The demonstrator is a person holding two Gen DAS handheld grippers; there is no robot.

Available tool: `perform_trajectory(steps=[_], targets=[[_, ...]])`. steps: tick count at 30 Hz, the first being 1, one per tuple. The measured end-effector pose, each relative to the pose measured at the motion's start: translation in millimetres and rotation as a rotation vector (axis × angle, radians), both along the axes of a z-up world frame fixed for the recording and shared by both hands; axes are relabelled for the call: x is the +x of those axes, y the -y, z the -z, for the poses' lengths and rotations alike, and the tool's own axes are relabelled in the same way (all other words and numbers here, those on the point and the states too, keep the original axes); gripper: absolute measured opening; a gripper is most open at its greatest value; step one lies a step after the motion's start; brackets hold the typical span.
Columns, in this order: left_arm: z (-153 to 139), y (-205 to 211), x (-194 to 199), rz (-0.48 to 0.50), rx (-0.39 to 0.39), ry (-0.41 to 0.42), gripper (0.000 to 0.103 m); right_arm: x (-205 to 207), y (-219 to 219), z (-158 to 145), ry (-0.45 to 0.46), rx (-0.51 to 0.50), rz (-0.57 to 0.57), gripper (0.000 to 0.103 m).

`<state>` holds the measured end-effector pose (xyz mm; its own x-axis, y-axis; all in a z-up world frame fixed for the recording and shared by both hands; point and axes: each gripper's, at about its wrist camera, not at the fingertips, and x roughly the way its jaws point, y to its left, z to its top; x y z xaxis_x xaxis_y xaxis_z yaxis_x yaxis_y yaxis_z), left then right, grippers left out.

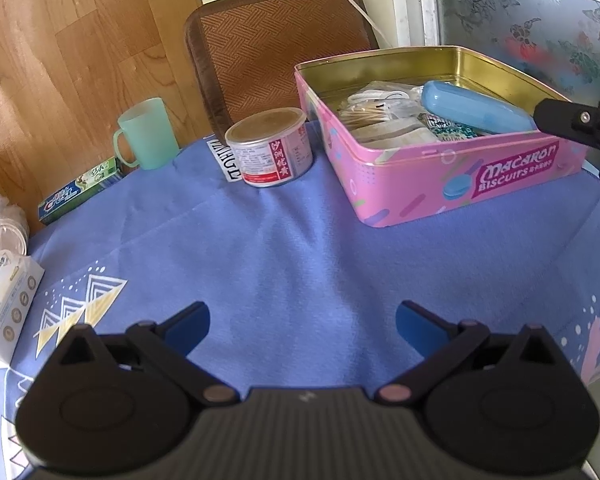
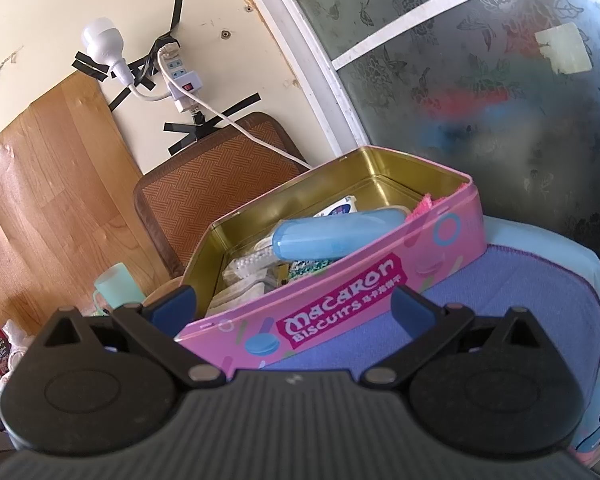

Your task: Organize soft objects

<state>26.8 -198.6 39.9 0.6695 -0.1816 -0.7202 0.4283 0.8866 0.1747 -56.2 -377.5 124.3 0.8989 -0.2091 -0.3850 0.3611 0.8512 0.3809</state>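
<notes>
L gripper [image 1: 302, 322]: blue-padded fingers spread wide, nothing between them, above blue patterned tablecloth [image 1: 284, 248].
R gripper [image 2: 294, 306]: jaws wide apart, empty, just in front of pink rectangular "Macaron Biscuits" tin [image 2: 340, 308].
Tin contents: light-blue oblong plastic case [image 2: 336, 236] atop soft packets, cotton swabs (partly hidden).
Beyond L gripper: round lidded can [image 1: 270, 146], mint-green plastic mug [image 1: 146, 134], toothpaste box [image 1: 82, 192] at cloth edge.

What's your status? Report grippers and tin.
Left gripper open, empty. Right gripper open, empty. Pink rectangular biscuit tin lidless, part-filled. Round metal can beside it.
</notes>
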Motion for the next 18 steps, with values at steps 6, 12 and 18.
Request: perform_trajectory(steps=[6,12,18], targets=[[0.8,1.4,-0.3,0.009,0.004,-0.005,0.103,0.4,0.3,0.6,0.0,0.002,0.002,0.103],[2.3,4.1,-1.8,0.02,0.008,-0.011,0.103,0.6,0.2,1.2,-0.001,0.003,0.004,0.103],[3.4,4.7,-2.2,0.028,0.013,-0.014,0.103,0.5,0.0,2.3,-0.003,0.006,0.009,0.103]])
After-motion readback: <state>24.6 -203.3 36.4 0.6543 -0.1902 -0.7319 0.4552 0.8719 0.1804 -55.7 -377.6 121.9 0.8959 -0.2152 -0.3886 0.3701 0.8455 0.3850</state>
